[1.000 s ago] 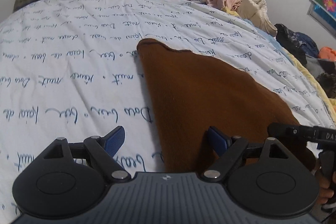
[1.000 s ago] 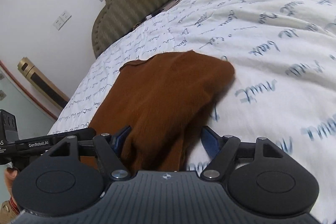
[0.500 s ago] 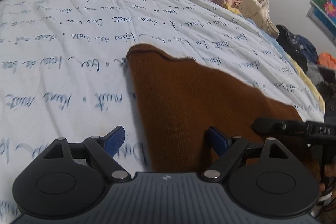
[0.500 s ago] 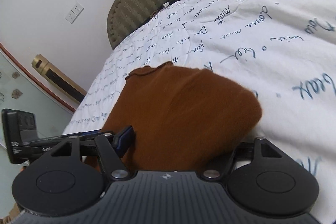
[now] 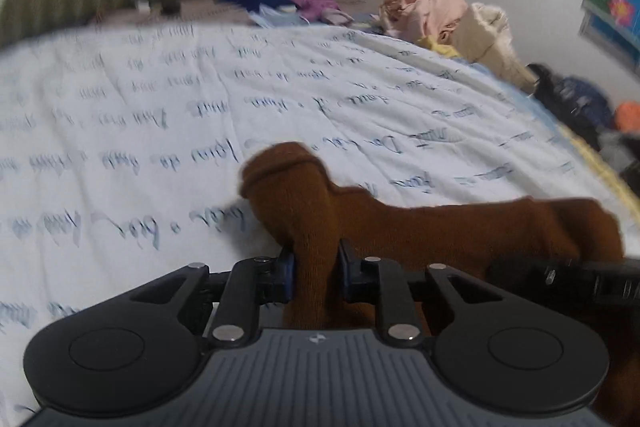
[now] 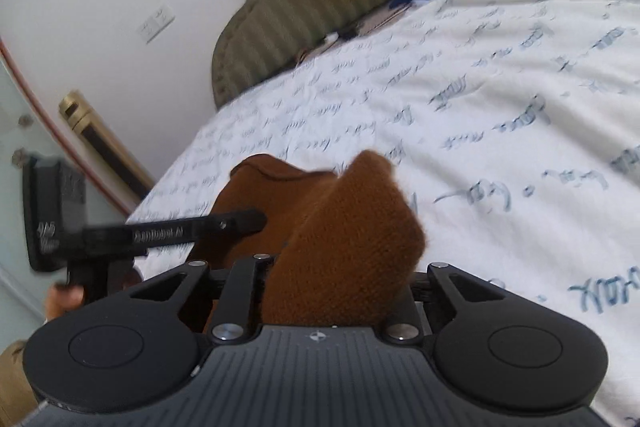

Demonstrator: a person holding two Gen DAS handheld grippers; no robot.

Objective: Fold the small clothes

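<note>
Left wrist view: both claws, left claw (image 5: 316, 275) and right claw (image 6: 336, 291), are closing on the brown garment (image 5: 440, 231); bunched knit could slip, skewing the fold.

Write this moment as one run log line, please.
left tool: closing on cloth | right tool: closing on cloth | cloth bunched on bed

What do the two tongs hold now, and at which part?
Both are closing on the brown knitted garment: the left tongs pinch a bunched fold at its left end, the right tongs a bunched fold at its right end.
</note>
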